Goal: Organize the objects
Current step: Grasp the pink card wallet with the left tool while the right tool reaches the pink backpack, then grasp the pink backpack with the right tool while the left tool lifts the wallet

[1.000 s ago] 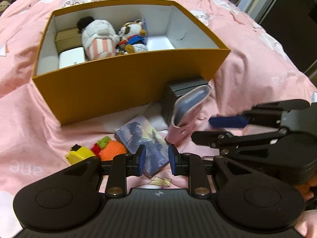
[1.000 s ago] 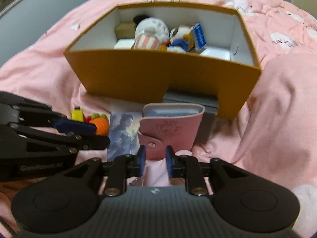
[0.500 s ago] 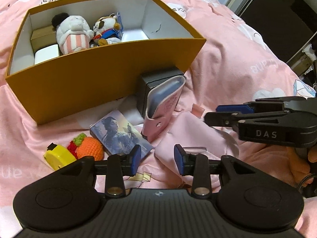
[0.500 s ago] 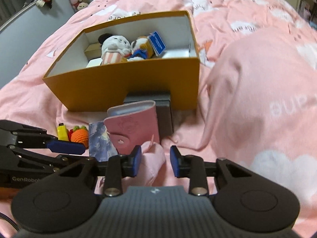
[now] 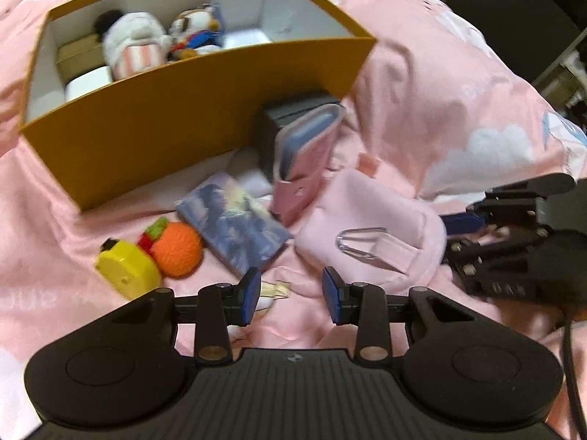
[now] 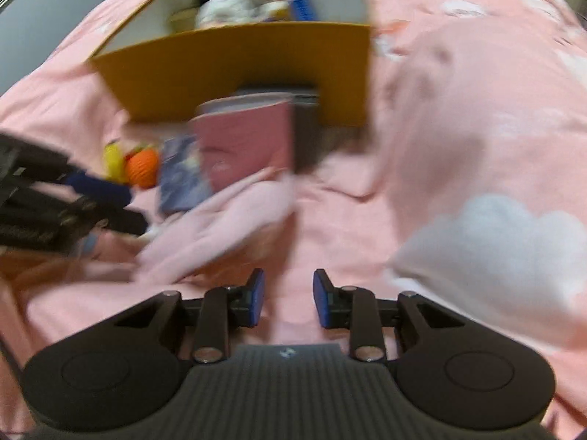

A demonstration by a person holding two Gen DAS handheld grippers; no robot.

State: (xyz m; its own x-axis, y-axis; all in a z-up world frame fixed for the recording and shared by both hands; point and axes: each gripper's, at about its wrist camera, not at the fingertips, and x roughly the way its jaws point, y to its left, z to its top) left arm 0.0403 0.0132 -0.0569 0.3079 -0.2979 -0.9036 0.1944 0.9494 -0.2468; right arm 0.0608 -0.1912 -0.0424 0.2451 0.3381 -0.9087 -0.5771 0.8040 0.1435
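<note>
An orange box [image 5: 154, 124] stands on the pink bed and holds two plush toys [image 5: 135, 46] and small boxes. In front of it lie a yellow tape measure [image 5: 126, 269], an orange crochet fruit [image 5: 178, 249], a picture card [image 5: 233, 223], a pink card wallet [image 5: 302, 168] leaning on a dark box [image 5: 290, 117], and a pink pouch [image 5: 370, 242] with a metal clip. My left gripper [image 5: 291, 300] is open and empty, just short of the pouch. My right gripper [image 6: 288, 299] is open and empty over bare bedding; it shows at the right in the left wrist view [image 5: 513, 234].
The pink quilt [image 6: 477, 128] bulges high to the right of the box. The right wrist view is motion-blurred. A dark doorway or furniture [image 5: 513, 11] lies beyond the bed at the far right.
Both grippers have opened wider and pulled back from the objects. The pink pouch has come into view in front of my left gripper. The right gripper has swung to the right.
</note>
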